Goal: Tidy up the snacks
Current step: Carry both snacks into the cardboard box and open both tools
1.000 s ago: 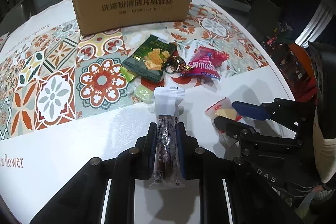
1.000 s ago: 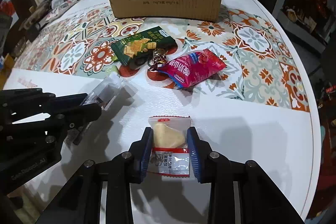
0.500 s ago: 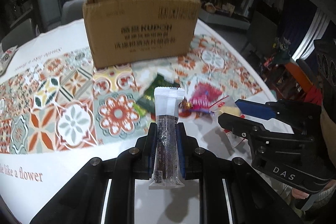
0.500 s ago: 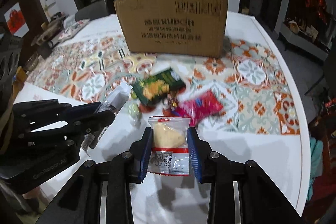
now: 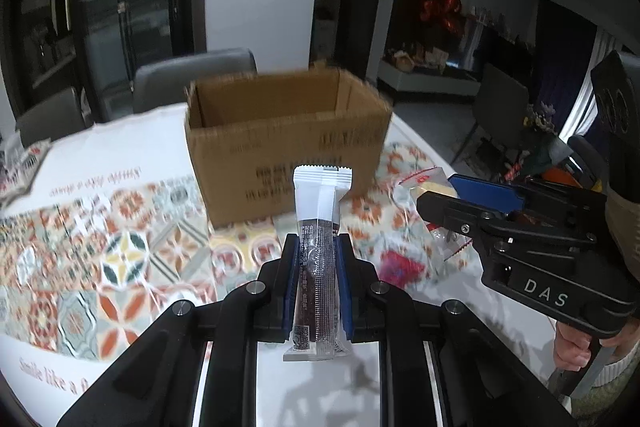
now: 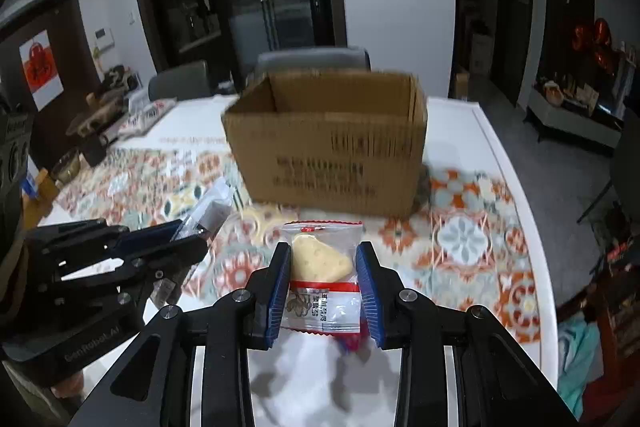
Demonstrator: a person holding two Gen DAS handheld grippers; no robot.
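Left wrist view: left claw (image 5: pixel 318 267) clenched on a slim snack bar (image 5: pixel 319 259), dark filling in a clear and white wrapper, standing upright between the blue pads, gripped near mid-length so the long pack does not flop. Small print and a square code at its lower end, too fine to read. Ahead, an open cardboard box (image 5: pixel 288 163) sits on the table (image 5: pixel 328 383), which carries a patterned tile-print cloth (image 5: pixel 120 259); box likely the destination, its open top faces up for dropping snacks in. Box print blurred, unreadable. Cloth edge reads "Smile like a f…", cut off by the claw. Right claw (image 5: pixel 436 193) enters from the right, body marked "DAS", a person's fingers (image 5: pixel 572 347) wrapped on its handle. A red packet (image 5: pixel 400 267) lies on the cloth, blurred

Right wrist view: right claw (image 6: pixel 322 279) grasping a small clear packet (image 6: pixel 322 279) with red trim holding a pale wedge-shaped snack, pinched at its side edges, flat face toward the camera. Label characters present, not legible. Cardboard box (image 6: pixel 332 155) straight ahead, inside walls visible, contents not visible. Left claw (image 6: pixel 192 239) at the left with the bar's white end jutting out; body lettering reads roughly "GenRobot.AI". Both snacks are held off the table, short of the box
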